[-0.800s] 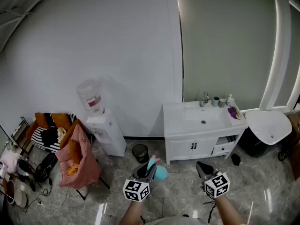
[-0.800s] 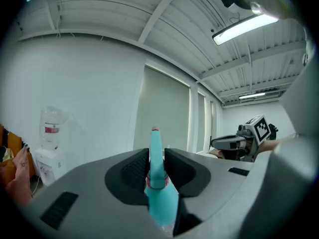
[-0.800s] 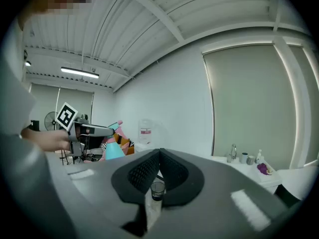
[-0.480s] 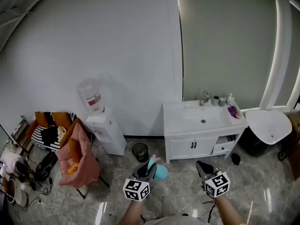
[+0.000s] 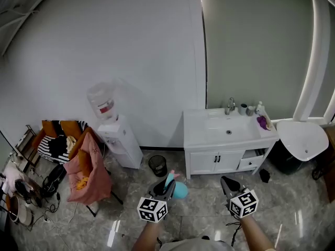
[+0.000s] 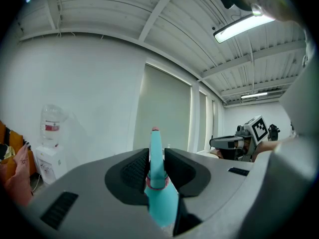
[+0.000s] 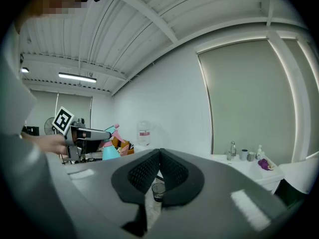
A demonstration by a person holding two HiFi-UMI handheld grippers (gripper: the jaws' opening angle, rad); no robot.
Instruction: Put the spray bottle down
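Observation:
A turquoise spray bottle (image 5: 177,189) with a pink nozzle is held in the air by my left gripper (image 5: 163,189), whose jaws are shut on its neck. In the left gripper view the spray bottle (image 6: 158,183) stands upright between the two dark pads. The right gripper view shows the same spray bottle (image 7: 109,148) off to the left. My right gripper (image 5: 229,186) hovers beside it, shut, with nothing between its jaws (image 7: 159,166). Both are well above the floor, in front of the white vanity (image 5: 220,138).
The vanity has a faucet (image 5: 230,106), cups and a purple cloth (image 5: 261,123). A black waste bin (image 5: 157,166) sits on the marble floor beside a water dispenser (image 5: 118,140). A chair with pink cloth (image 5: 86,171) stands left; a white round table (image 5: 303,140) stands right.
The view has shifted slightly; both grippers and the bottle keep nearly the same place.

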